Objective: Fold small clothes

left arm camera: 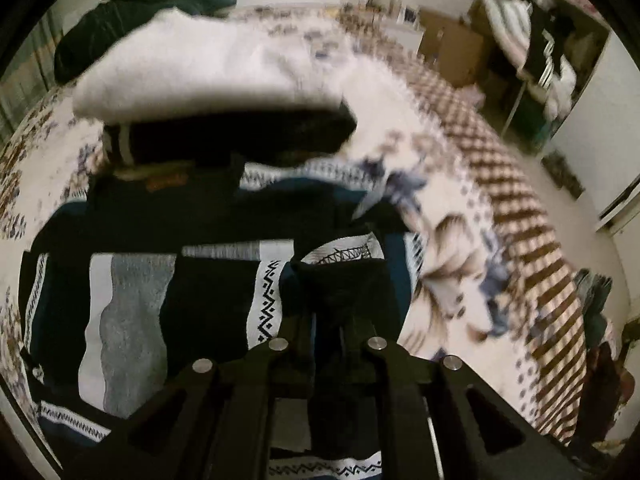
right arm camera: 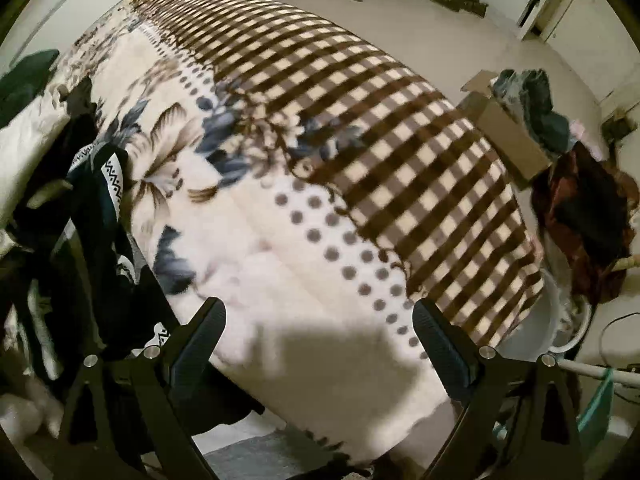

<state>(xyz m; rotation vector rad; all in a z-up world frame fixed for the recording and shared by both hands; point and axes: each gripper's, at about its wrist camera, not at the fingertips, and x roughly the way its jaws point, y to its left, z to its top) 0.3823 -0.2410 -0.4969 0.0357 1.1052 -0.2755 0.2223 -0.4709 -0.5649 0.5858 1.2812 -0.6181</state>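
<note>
A: Nearest in the left wrist view, what is the left hand-held gripper (left arm camera: 340, 280) doing?

B: Its jaws are drawn together, clamped on a dark fold of the patterned garment (left arm camera: 132, 312), a navy, grey and white piece with zigzag bands. The cloth bunches over the fingertips.

A: Where does that garment lie?

B: Spread on the bed, right under the left hand-held gripper and filling the lower left of that view. Past it sits a stack of folded clothes: a black piece (left arm camera: 224, 140) below and a white one (left arm camera: 208, 68) on top. Beyond the stack lies a dark green garment (left arm camera: 148, 12).

A: And the right hand-held gripper (right arm camera: 320, 340)?

B: Its jaws stand wide apart, with nothing between them. It points down at the floral blanket (right arm camera: 248, 240) near the edge of the bed. The patterned garment shows at the left edge of that view, hanging dark beside the left finger.

A: Anything further off?

B: The blanket's brown check border, then a cardboard box (right arm camera: 508, 132) with clothes heaped on it beside the bed, and the pale floor (right arm camera: 420, 20) beyond.
</note>
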